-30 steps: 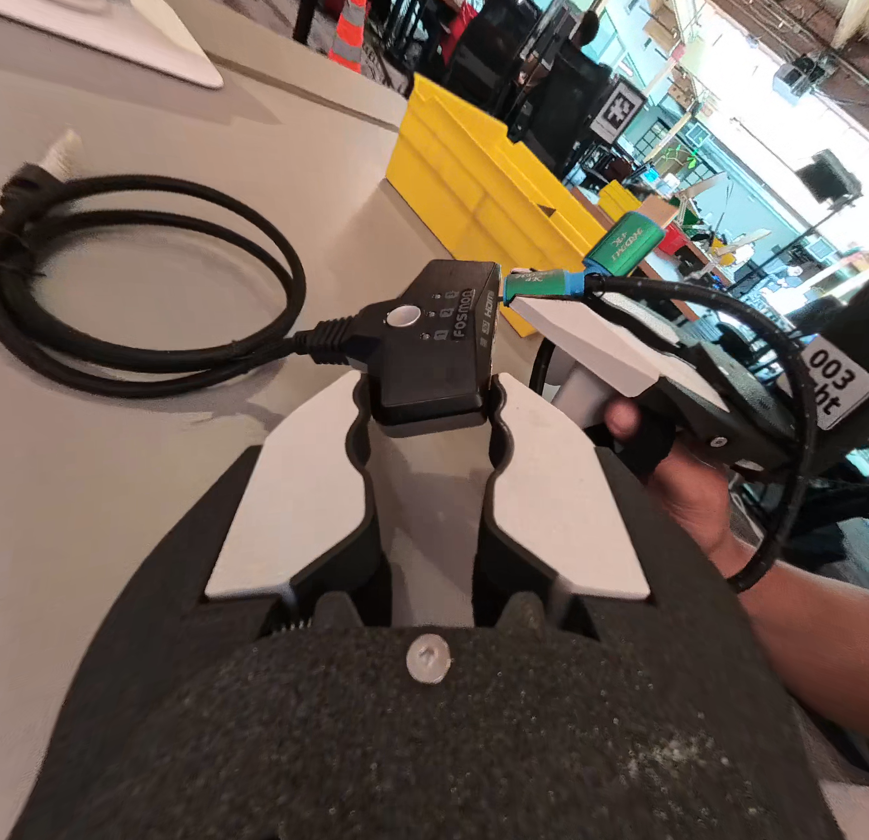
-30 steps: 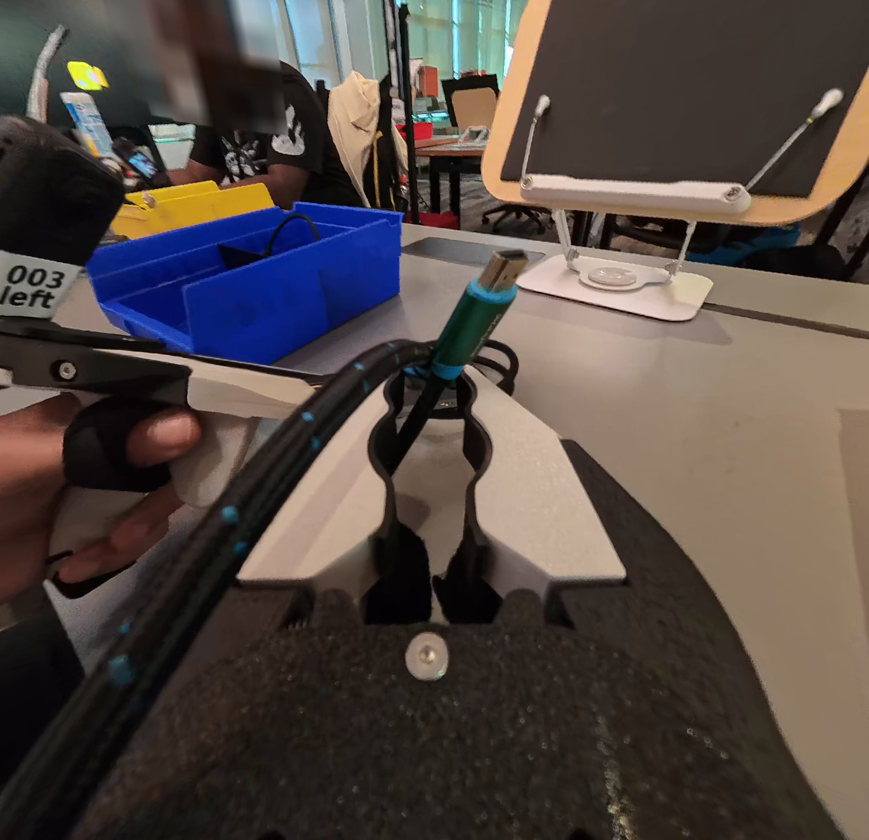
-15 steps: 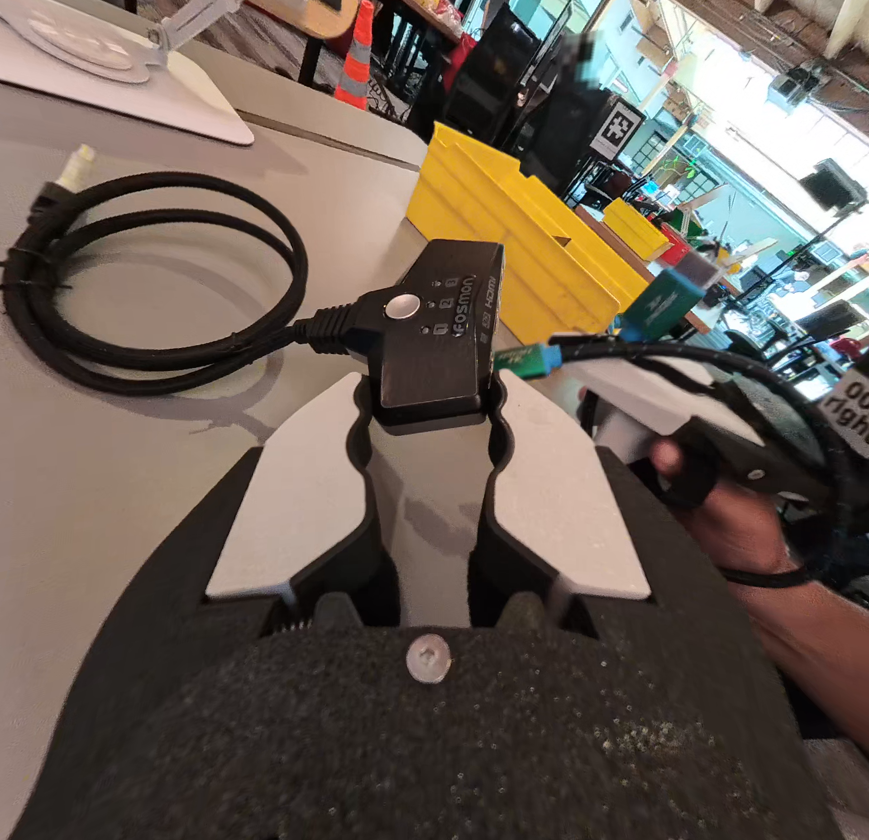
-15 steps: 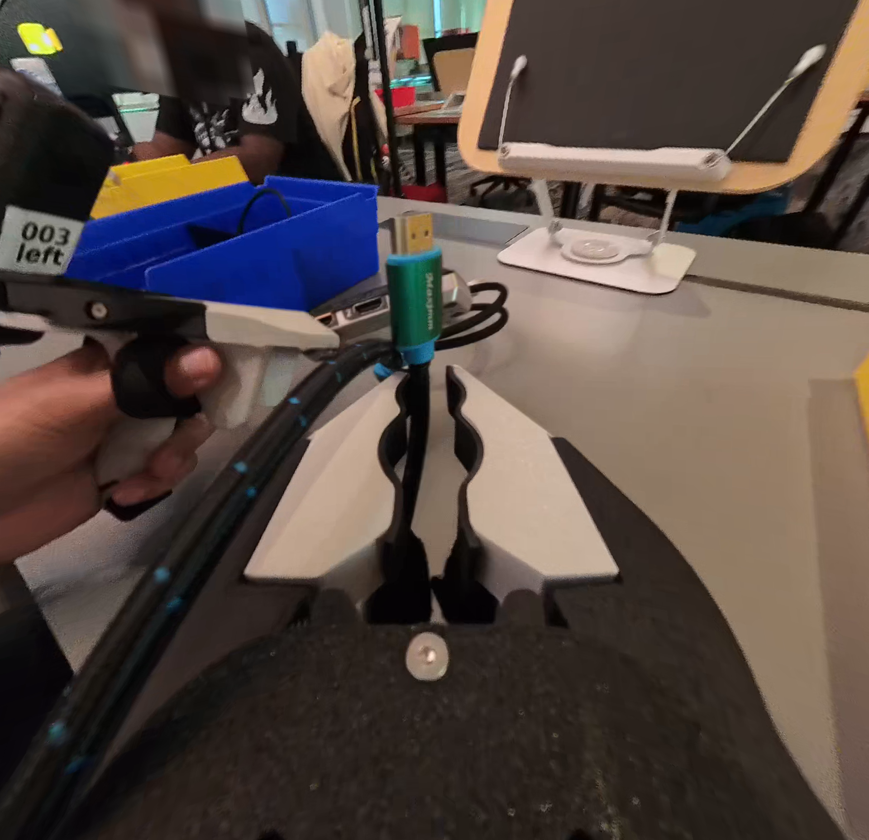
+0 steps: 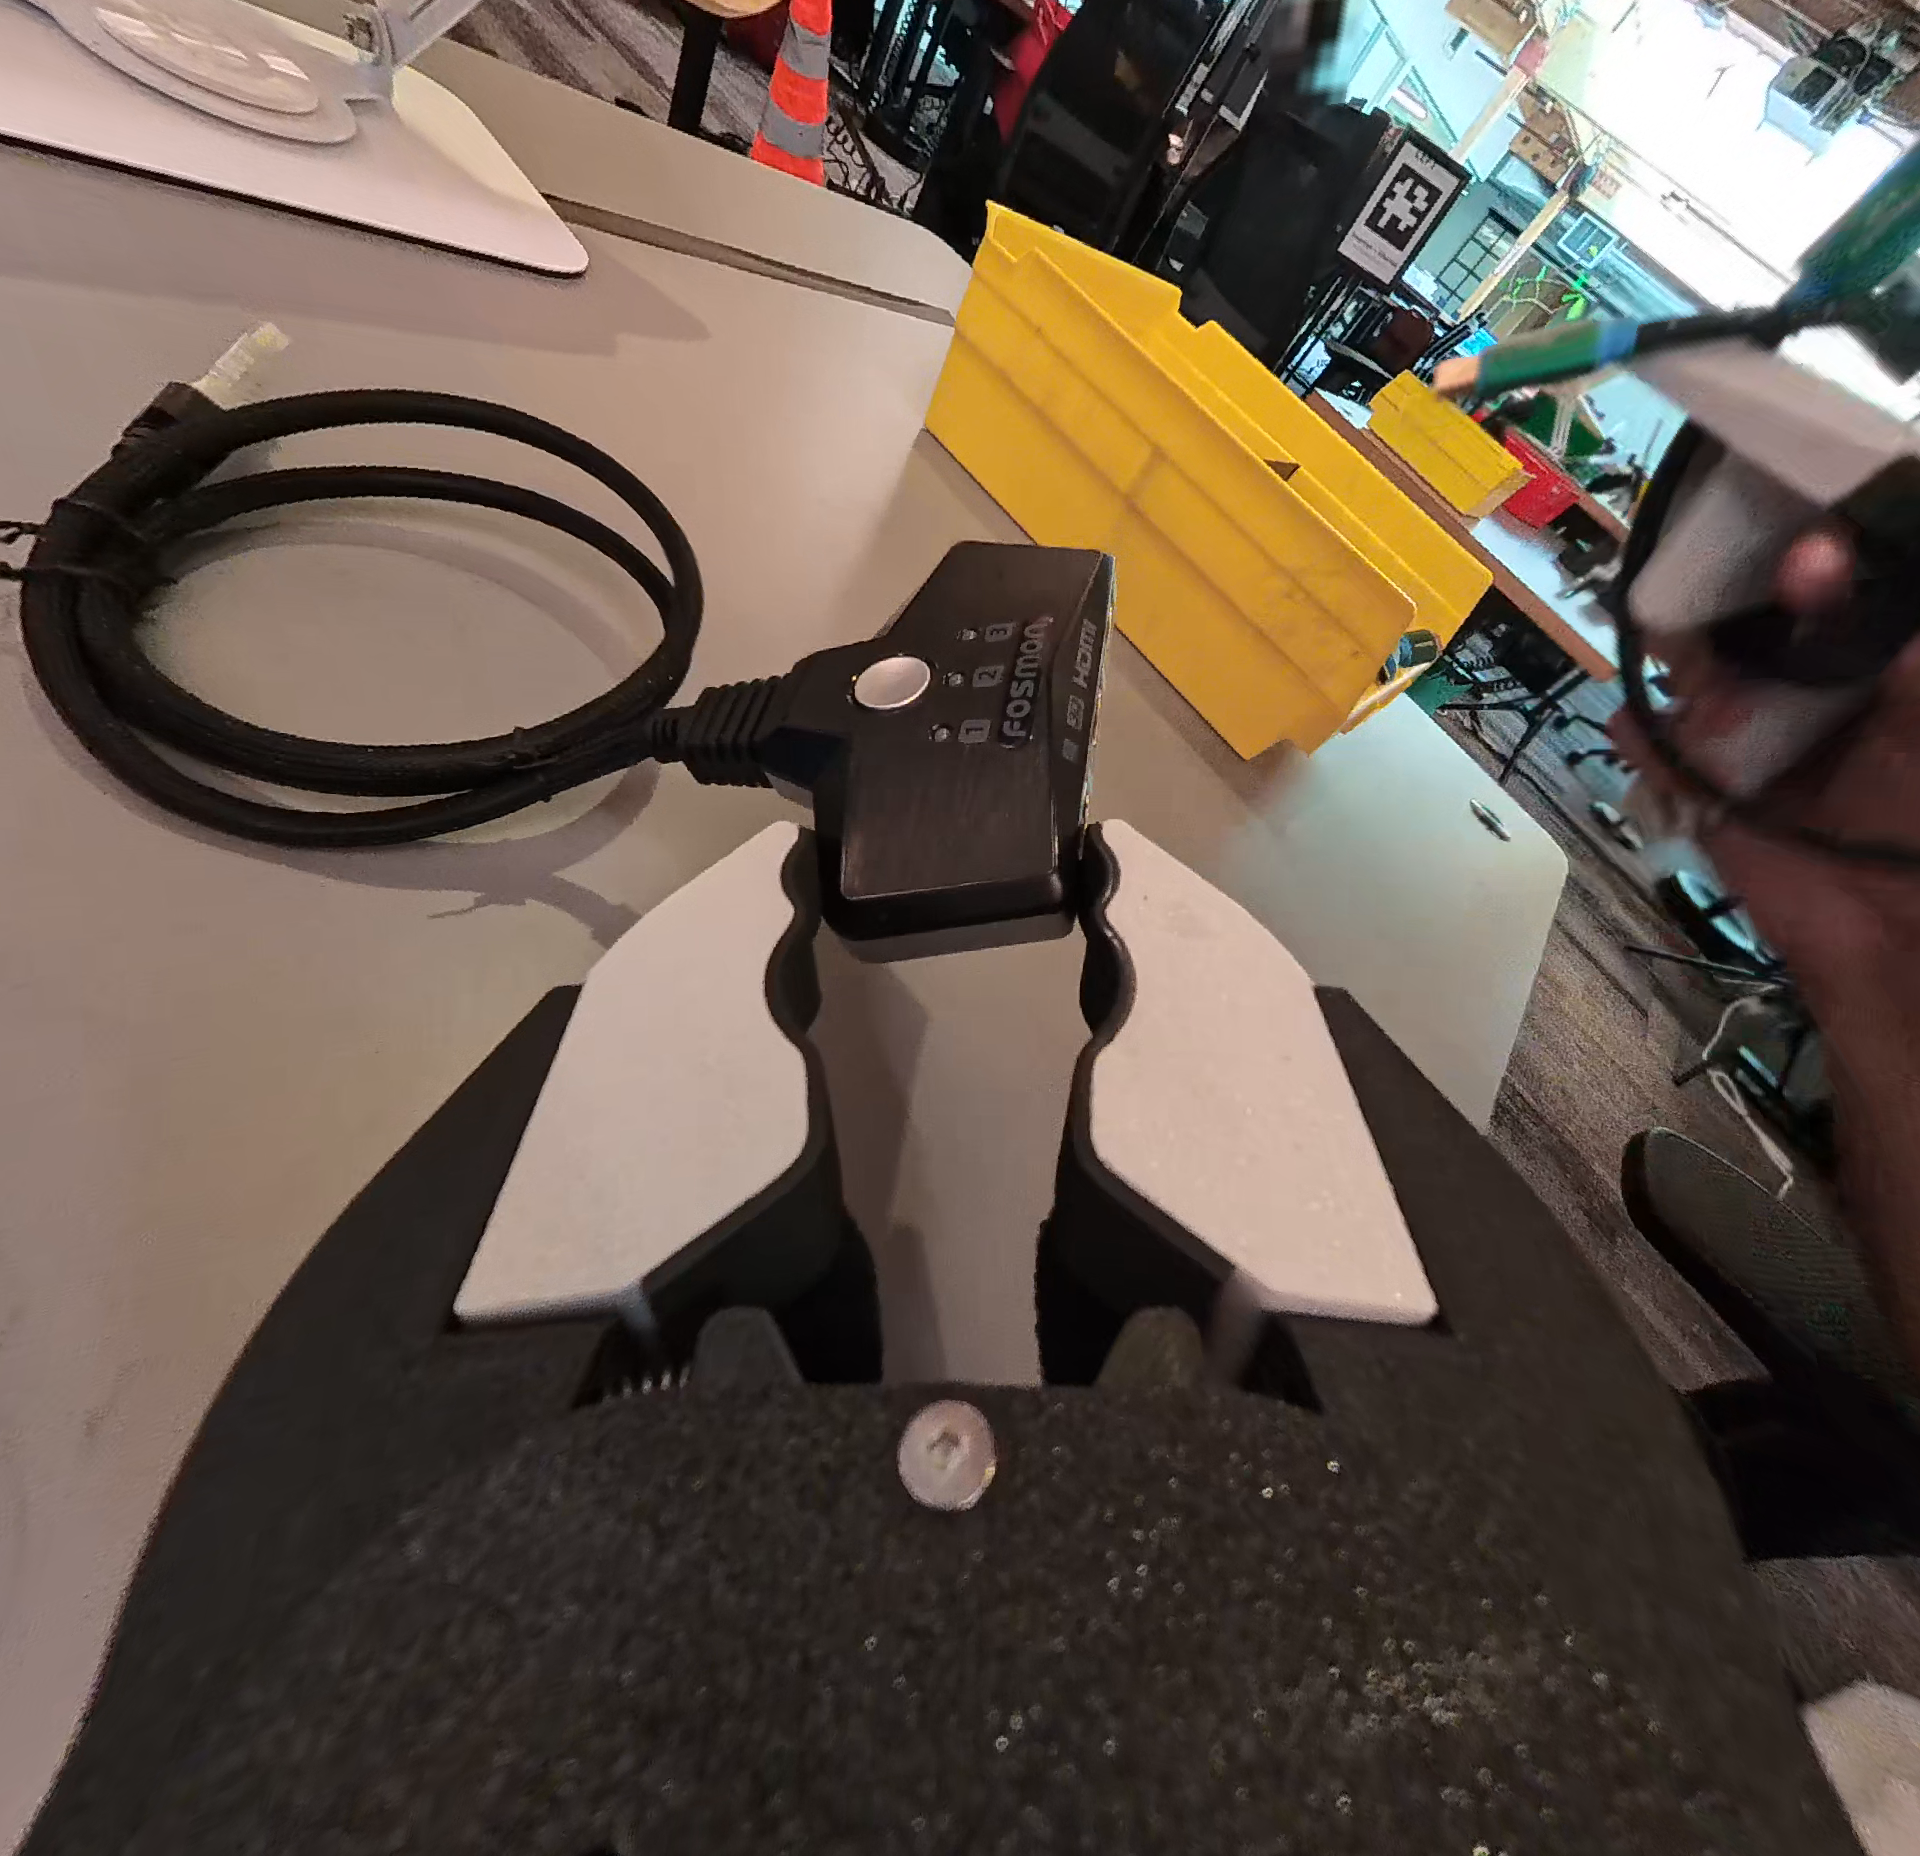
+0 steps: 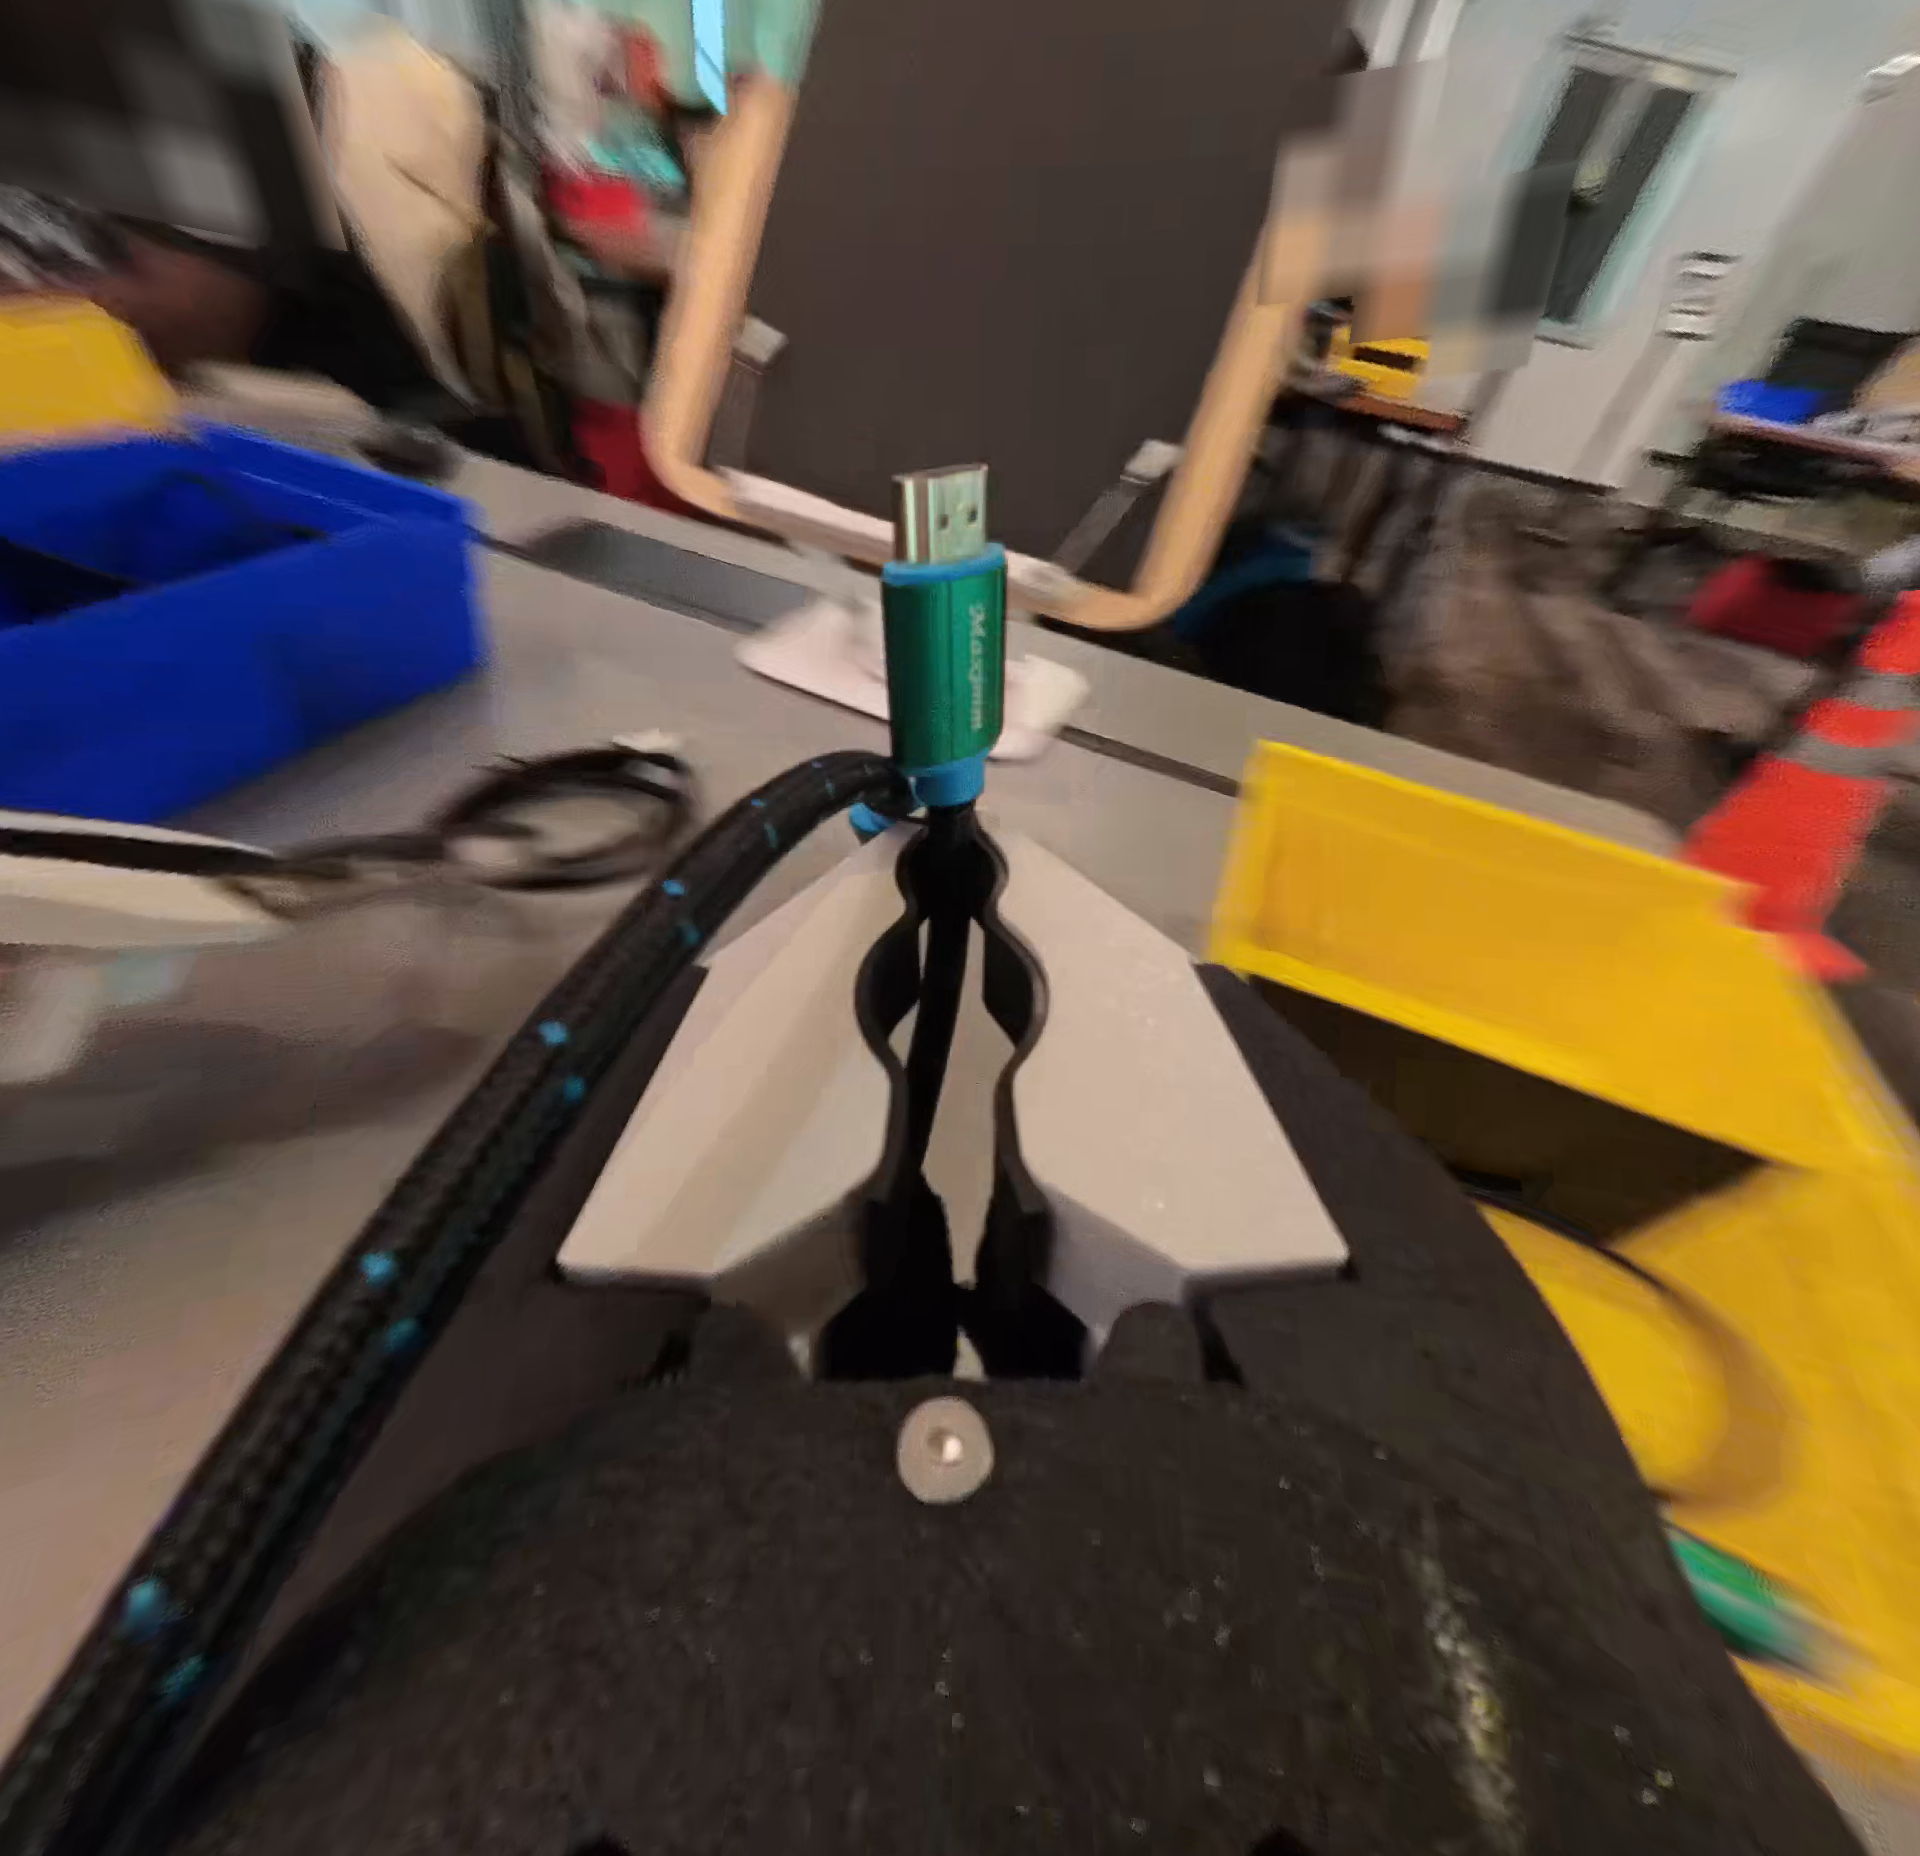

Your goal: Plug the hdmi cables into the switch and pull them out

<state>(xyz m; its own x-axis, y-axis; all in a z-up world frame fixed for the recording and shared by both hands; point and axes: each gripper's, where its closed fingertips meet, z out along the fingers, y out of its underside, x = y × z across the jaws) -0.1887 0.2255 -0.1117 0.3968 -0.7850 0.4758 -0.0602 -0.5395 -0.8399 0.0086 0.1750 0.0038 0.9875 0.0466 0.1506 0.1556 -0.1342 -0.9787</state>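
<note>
My left gripper [image 5: 940, 876] is shut on the near end of the black HDMI switch [image 5: 961, 757], held just above the grey table [image 5: 312, 1027]. The switch's own black cable [image 5: 343, 601] lies coiled on the table to the left. My right gripper [image 6: 948, 850] is shut on the black braided HDMI cable [image 6: 940, 985] just below its green plug [image 6: 943, 663], which stands upright with its metal tip free. In the left wrist view the right gripper [image 5: 1662, 372] with the green plug [image 5: 1538, 357] is blurred, far right and away from the switch.
A yellow bin [image 5: 1195, 487] sits at the table's far right edge and shows close at right in the right wrist view [image 6: 1507, 933]. A blue bin [image 6: 208, 622] stands at left. A white stand base [image 5: 260, 144] with a dark board [image 6: 997, 248] is at the back. An orange cone [image 5: 800, 61] stands on the floor. Left tips to right tips: about 25 cm. The white stand base [image 5: 260, 144] is closer to my left gripper, around 40 cm from its tips; the right tips are 45 cm off.
The right gripper has pulled the green plug away from the switch and swung to the right, over the yellow bin. The left gripper still holds the switch, barely moved.
</note>
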